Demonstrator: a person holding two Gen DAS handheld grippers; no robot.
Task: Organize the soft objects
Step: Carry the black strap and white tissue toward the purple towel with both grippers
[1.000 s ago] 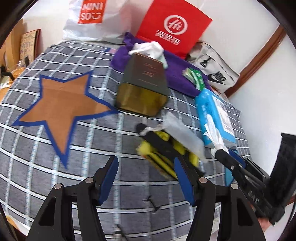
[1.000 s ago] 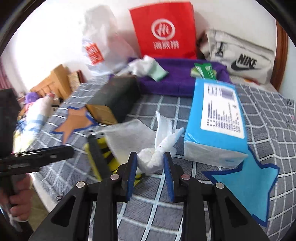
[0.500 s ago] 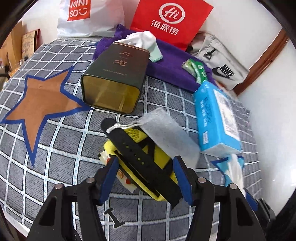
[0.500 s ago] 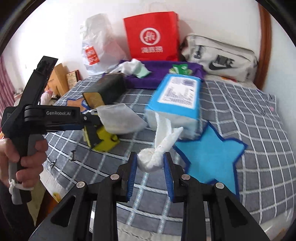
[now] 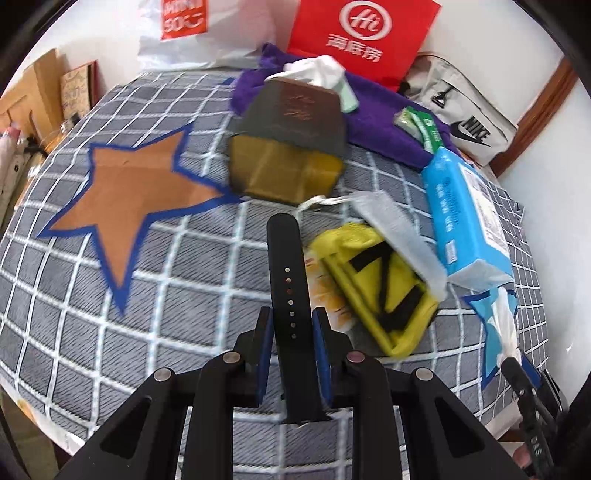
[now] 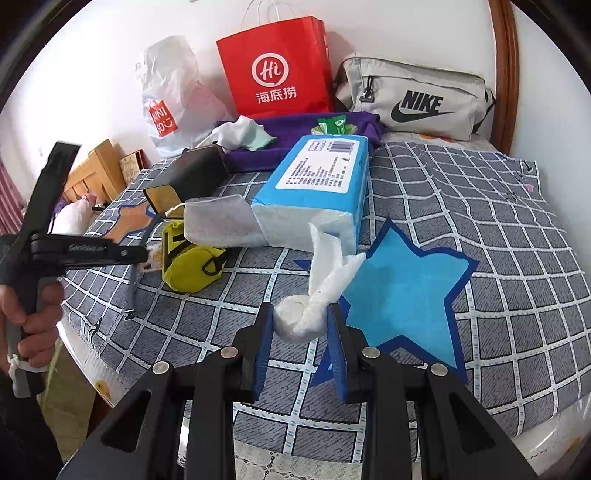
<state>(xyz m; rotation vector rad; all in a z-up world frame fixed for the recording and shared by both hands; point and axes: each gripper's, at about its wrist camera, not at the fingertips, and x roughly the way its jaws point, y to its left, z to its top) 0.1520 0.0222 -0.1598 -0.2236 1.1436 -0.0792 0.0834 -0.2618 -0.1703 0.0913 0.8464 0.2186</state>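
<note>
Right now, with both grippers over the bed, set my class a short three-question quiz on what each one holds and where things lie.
1. True or false: the left gripper is shut on the black strap.
2. What does the right gripper hold? A) white tissue wad B) yellow pouch C) green packet
3. Fill in: the red paper bag stands against the ____.

Key: 1 true. The left fingers have just been closing, with the strap between them. 2 A. 3 wall.
</note>
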